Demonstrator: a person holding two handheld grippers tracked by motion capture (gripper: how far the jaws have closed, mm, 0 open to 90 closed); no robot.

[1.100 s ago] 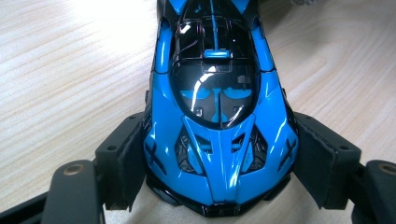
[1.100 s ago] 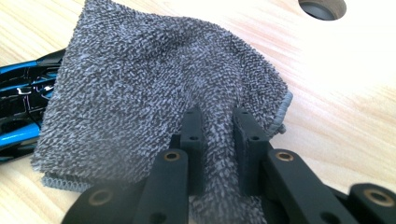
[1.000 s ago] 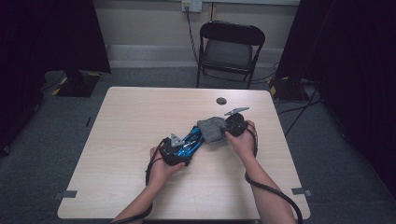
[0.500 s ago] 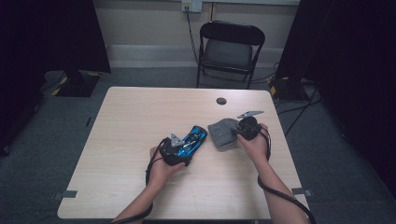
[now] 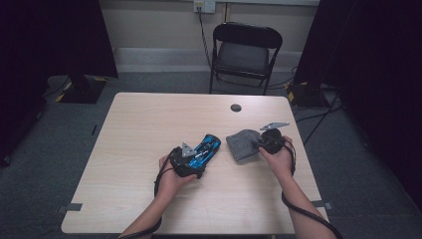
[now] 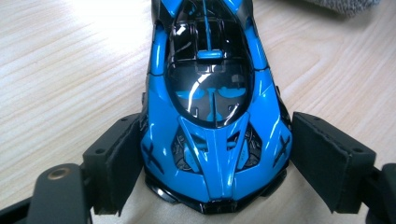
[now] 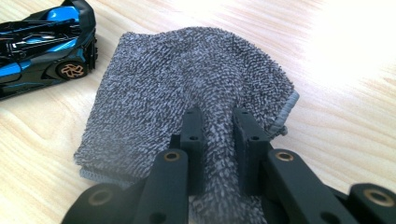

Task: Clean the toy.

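- Your blue toy car (image 5: 205, 147) lies on the wooden table (image 5: 149, 129), right of the table's middle, long axis slanted: one end points toward the far right corner, the other end sits toward you between the jaws of your left gripper (image 5: 188, 160).
- In the left gripper view the car (image 6: 212, 107) runs straight away from you; the end with the two X marks is nearest, the dark canopy beyond it.
- Your left gripper (image 6: 212, 163) has just been opening its jaws: the left pad lies against the car's side, the right pad stands clear of it with a gap, so the car is between them but not clamped.
- The grey cloth (image 5: 243, 144) lies folded just right of the car, a narrow strip of table between them.
- Your right gripper (image 5: 266, 142) is at the cloth's right edge; in the right gripper view its jaws (image 7: 219, 135) are nearly together, pinching a ridge of the cloth (image 7: 187, 84).
- A small dark disc (image 5: 236, 107) sits on the table beyond the car, near the far edge.
- Beyond the table stands a black folding chair (image 5: 246, 52) on grey carpet (image 5: 59, 149), with dark curtains at both sides.
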